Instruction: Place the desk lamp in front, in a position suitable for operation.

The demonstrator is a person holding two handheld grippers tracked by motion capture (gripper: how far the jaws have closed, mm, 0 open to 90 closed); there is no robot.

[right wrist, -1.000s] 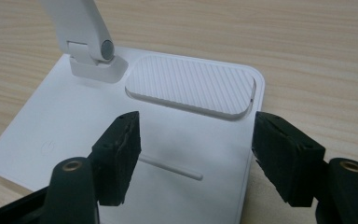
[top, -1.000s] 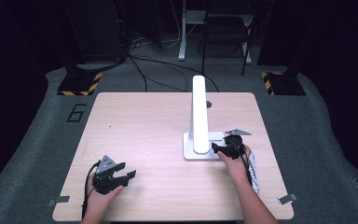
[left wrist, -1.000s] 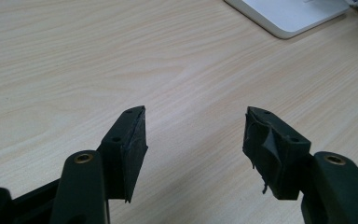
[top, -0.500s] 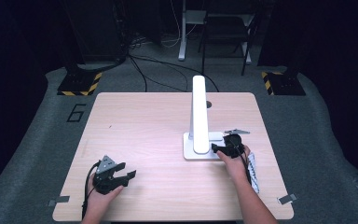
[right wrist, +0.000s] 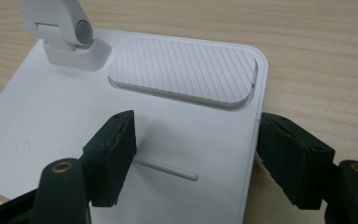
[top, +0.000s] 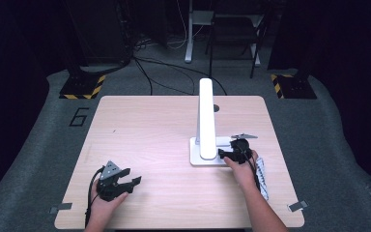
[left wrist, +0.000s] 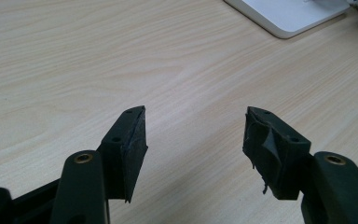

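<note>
Lamp base (right wrist: pixel 121 135) lies under our right tongs (right wrist: pixel 193 154), jaws just spreading, gripping nothing; our left tongs (left wrist: pixel 193 140) hover spread above the tabletop (left wrist: pixel 121 56).

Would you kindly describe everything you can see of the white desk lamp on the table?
The desk lamp is white and looks like matte plastic. Its flat, rounded-corner base rests on the wooden table, right of centre. The base carries a ribbed rectangular pad, a faint power symbol and a thin raised bar. A hinge joins the base to a long slim arm standing upright. The right gripper is poised over the base's edge, its jaws having just been opening, one over the base, the other beyond the rim.
</note>
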